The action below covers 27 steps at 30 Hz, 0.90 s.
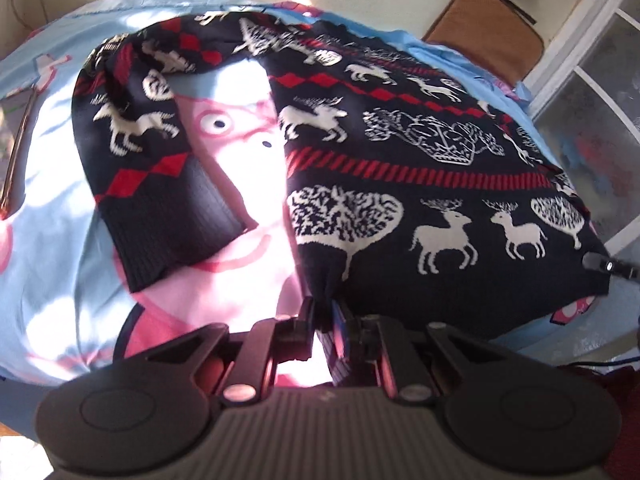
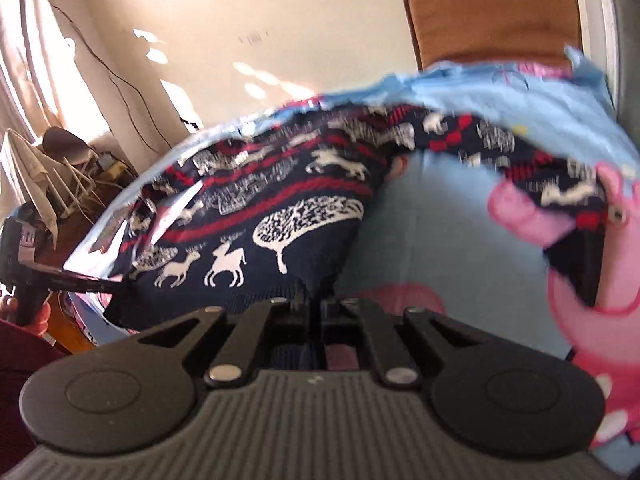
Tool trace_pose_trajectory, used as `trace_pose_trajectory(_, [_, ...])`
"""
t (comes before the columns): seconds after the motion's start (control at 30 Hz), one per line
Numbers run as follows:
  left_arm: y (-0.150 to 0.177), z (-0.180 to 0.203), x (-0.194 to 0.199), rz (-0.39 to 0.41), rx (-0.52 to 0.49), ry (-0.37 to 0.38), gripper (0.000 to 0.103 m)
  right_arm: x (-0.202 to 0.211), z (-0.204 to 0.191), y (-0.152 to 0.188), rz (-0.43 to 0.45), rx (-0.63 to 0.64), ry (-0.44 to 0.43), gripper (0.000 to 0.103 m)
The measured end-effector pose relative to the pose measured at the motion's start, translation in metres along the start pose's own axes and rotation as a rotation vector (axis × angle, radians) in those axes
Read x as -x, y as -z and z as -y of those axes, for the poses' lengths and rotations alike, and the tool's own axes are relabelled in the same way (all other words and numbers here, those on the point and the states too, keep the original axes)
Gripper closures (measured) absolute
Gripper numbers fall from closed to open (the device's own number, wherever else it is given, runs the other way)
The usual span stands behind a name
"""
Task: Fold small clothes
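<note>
The sweater (image 1: 400, 152), dark knit patterned with white deer and red bands, is being spread over the bedsheet (image 1: 52, 208), a pale blue sheet printed with a pink cartoon pig, with one sleeve (image 1: 152, 168) being left bent out to the side. Its hem is being pinched at two corners: the left gripper (image 1: 325, 316) is being kept closed on a fold of hem directly ahead of its fingers, and the right gripper (image 2: 316, 304) appears to be clamped on the opposite corner, though blur there is making the hold hard to confirm. If the corners are being lifted unevenly, the body could be dragged askew and the sleeve bunched underneath; a thin pinch of thick knit could also be slipping free. A chair (image 1: 486, 28) is being seen beyond the bed.
</note>
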<state>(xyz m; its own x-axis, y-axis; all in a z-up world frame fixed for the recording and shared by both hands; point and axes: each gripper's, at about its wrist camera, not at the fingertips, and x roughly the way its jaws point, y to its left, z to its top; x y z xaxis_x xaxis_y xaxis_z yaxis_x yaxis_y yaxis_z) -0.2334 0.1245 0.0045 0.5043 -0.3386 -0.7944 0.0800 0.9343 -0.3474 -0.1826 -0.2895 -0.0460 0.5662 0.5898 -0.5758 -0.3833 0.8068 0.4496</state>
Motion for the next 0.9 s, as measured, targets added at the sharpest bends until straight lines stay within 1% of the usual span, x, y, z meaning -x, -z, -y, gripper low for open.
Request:
trace_pose_trajectory(0.03, [-0.001,-0.006,0.001,0.001,0.025,0.019,0.093,-0.015,0.005,0.009,-0.045,-0.021,0.034,0.096])
trace_pose_trajectory(0.07, [-0.002,-0.008,0.003,0.001,0.029,0.012,0.093,-0.022,0.008,0.015,-0.045,-0.035,0.033,0.096])
trace_pose_trajectory(0.1, [-0.002,-0.007,0.004,0.002,0.020,0.001,0.093,-0.019,0.009,0.016,-0.018,-0.050,0.000,0.089])
trace_pose_trajectory(0.13, [-0.002,-0.005,0.006,-0.001,0.003,-0.011,0.092,-0.018,0.012,0.015,-0.023,-0.061,-0.017,0.088])
trace_pose_trajectory(0.17, [-0.002,-0.005,0.010,0.001,-0.014,-0.018,0.089,-0.012,0.014,0.011,-0.010,-0.063,-0.029,0.079])
trace_pose_trajectory(0.2, [-0.004,-0.004,0.015,0.012,-0.030,-0.020,0.089,-0.003,0.015,0.006,0.028,-0.054,-0.017,0.067])
trace_pose_trajectory(0.23, [-0.008,-0.003,0.024,0.040,-0.044,-0.024,0.089,0.005,0.018,0.000,0.063,-0.042,0.009,0.062])
trace_pose_trajectory(0.3, [-0.017,-0.002,0.041,0.119,-0.056,-0.038,0.089,0.018,0.025,-0.015,0.124,-0.040,0.063,0.061])
trace_pose_trajectory(0.33, [-0.023,-0.003,0.047,0.153,-0.056,-0.035,0.089,0.022,0.029,-0.022,0.160,-0.051,0.073,0.061])
trace_pose_trajectory(0.37, [-0.032,-0.003,0.051,0.186,-0.056,-0.033,0.089,0.022,0.031,-0.029,0.188,-0.061,0.069,0.061])
trace_pose_trajectory(0.43, [-0.048,0.003,0.050,0.225,-0.058,-0.035,0.089,0.013,0.030,-0.040,0.212,-0.053,0.055,0.063])
trace_pose_trajectory(0.5, [-0.065,0.016,0.040,0.267,-0.079,-0.003,0.088,-0.004,0.026,-0.050,0.222,-0.030,0.045,0.065])
trace_pose_trajectory(0.53, [-0.073,0.023,0.033,0.282,-0.090,0.009,0.088,-0.010,0.030,-0.057,0.233,-0.046,0.028,0.066])
trace_pose_trajectory(0.57, [-0.080,0.030,0.024,0.295,-0.104,0.019,0.084,-0.016,0.037,-0.062,0.250,-0.092,0.019,0.066])
trace_pose_trajectory(0.6, [-0.087,0.036,0.014,0.307,-0.122,0.027,0.079,-0.021,0.046,-0.067,0.268,-0.158,0.015,0.065])
trace_pose_trajectory(0.63, [-0.093,0.042,0.002,0.315,-0.135,0.037,0.076,-0.026,0.057,-0.073,0.287,-0.233,0.001,0.065])
trace_pose_trajectory(0.67, [-0.100,0.046,-0.011,0.318,-0.141,0.052,0.070,-0.030,0.069,-0.079,0.309,-0.322,-0.022,0.065])
trace_pose_trajectory(0.7, [-0.107,0.049,-0.025,0.309,-0.142,0.070,0.067,-0.038,0.083,-0.085,0.322,-0.418,-0.043,0.063])
trace_pose_trajectory(0.77, [-0.122,0.054,-0.055,0.279,-0.135,0.092,0.067,-0.061,0.107,-0.094,0.310,-0.604,-0.101,0.063])
trace_pose_trajectory(0.83, [-0.136,0.058,-0.081,0.264,-0.132,0.085,0.067,-0.088,0.124,-0.100,0.271,-0.764,-0.163,0.063])
trace_pose_trajectory(0.87, [-0.142,0.057,-0.091,0.264,-0.129,0.077,0.067,-0.098,0.129,-0.103,0.259,-0.815,-0.163,0.072])
trace_pose_trajectory(0.9, [-0.146,0.055,-0.101,0.258,-0.116,0.068,0.067,-0.104,0.131,-0.109,0.263,-0.834,-0.148,0.081])
